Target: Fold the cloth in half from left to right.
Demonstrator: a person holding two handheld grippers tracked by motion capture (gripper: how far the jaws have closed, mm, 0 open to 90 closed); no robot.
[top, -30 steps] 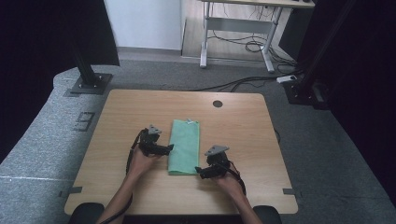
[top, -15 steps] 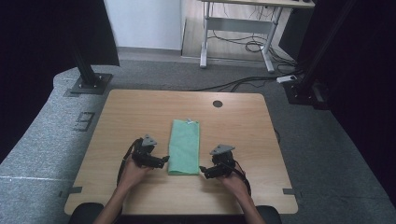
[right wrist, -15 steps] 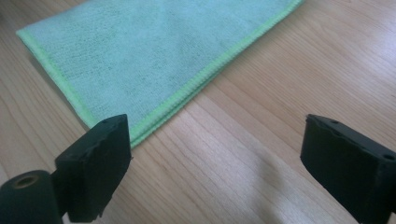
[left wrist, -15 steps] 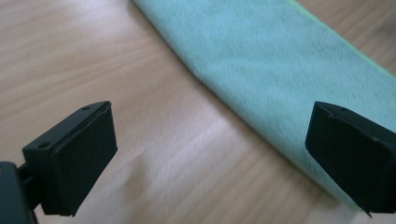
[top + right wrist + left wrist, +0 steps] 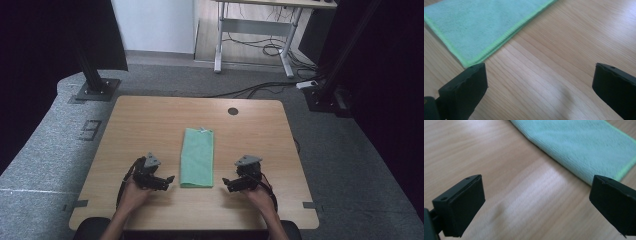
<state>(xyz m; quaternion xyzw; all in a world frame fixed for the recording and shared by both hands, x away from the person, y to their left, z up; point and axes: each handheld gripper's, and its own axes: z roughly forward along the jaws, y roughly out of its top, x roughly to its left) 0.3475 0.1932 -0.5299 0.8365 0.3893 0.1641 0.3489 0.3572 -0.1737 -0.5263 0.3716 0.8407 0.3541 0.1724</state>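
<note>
**Q:** so where are you at with the cloth?

**Me:** Nearest to me, my left gripper [image 5: 161, 181] and right gripper [image 5: 232, 183] sit low over the counter [image 5: 140, 120], one on each side of the folded green cloth [image 5: 197, 158]. Jaws on both have just been opening and now stand wide with nothing between them, only bare wood. The cloth lies flat in the middle of the counter as a long narrow strip, running away from me. In my left gripper view it's [image 5: 579, 147] just ahead of the jaws; same in the right gripper view [image 5: 481, 27], stitched edge facing me.

**Q:** next move?

**Me:** Looks like a fold just got let go. I'd guess another fold: pinch the two near corners and carry them to the far end. Nothing's in the way. Farther out, only a cable hole [image 5: 232, 111] in the counter, then a desk frame [image 5: 255, 30] with cords on the floor.
</note>
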